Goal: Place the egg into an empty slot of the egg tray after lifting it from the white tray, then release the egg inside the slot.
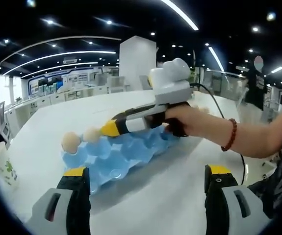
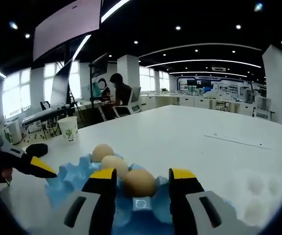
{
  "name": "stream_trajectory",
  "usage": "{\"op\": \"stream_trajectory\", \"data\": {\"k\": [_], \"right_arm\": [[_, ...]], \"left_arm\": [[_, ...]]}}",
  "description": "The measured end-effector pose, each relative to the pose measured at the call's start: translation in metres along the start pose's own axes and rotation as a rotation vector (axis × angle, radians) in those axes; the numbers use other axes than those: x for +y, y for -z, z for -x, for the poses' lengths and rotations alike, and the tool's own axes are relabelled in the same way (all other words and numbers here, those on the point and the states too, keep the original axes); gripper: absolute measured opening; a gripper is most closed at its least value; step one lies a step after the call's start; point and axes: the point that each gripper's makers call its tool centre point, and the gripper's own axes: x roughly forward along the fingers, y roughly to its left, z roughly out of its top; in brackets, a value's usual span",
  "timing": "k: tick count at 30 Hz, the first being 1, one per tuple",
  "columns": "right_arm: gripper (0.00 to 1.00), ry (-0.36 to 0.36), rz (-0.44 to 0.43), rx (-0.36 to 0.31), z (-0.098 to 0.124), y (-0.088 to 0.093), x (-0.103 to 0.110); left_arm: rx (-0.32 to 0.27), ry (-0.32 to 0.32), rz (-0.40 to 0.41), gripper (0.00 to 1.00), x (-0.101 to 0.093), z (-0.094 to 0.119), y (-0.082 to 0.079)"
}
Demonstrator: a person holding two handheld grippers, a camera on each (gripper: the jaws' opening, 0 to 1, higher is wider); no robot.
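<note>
Right gripper view: tongs (image 2: 143,181) flank egg (image 2: 139,182) over tray (image 2: 64,181).

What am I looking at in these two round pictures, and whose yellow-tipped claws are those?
No robot here: a person holds a hand-held gripper in each hand, and a small camera rides on each one, looking forward along its two jaws.

The left gripper view shows the left gripper open and holding nothing. Beyond it lies a blue egg tray on a white table. The person's hand reaches the right gripper over that tray.

The right gripper view shows the right gripper up close, its yellow tips on either side of a brown egg over the tray. Whether it squeezes the egg is unclear. Two more eggs sit in slots behind. A paper cup stands farther off.
</note>
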Motion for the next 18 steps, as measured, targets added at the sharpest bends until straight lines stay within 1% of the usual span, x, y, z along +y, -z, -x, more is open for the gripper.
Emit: {"op": "stream_trajectory", "data": {"k": [1,2,3,4,7,9,13,18], "right_arm": [[0.58,-0.008,-0.002,-0.005,0.0002,-0.0004,0.0013],[0.67,-0.011,-0.005,-0.006,0.0001,-0.0005,0.0019],[0.72,-0.017,-0.011,-0.004,0.0002,0.0001,0.0033],[0.74,-0.023,-0.007,-0.001,0.0007,0.0005,0.0049],[0.77,-0.021,-0.002,-0.002,0.0024,-0.0005,0.0054],[0.83,-0.022,-0.010,-0.004,0.0035,-0.0012,0.0055],[0.90,-0.031,-0.026,-0.002,0.0058,-0.0015,0.0061],[0.99,-0.036,-0.013,0.008,0.0098,-0.0007,0.0074]], "left_arm": [[-0.003,0.000,0.001,1.00,-0.0002,0.0005,-0.0006],[-0.004,0.001,-0.003,1.00,-0.0006,0.0008,-0.0009],[-0.003,0.002,-0.009,1.00,-0.0014,0.0011,-0.0011],[-0.003,0.002,-0.013,1.00,-0.0018,0.0012,-0.0014],[-0.006,0.004,-0.007,1.00,-0.0024,0.0011,-0.0024],[-0.008,0.004,-0.007,1.00,-0.0025,0.0012,-0.0030],[-0.007,0.004,-0.009,1.00,-0.0035,0.0010,-0.0035],[-0.011,0.006,-0.008,1.00,-0.0049,0.0004,-0.0051]]}}
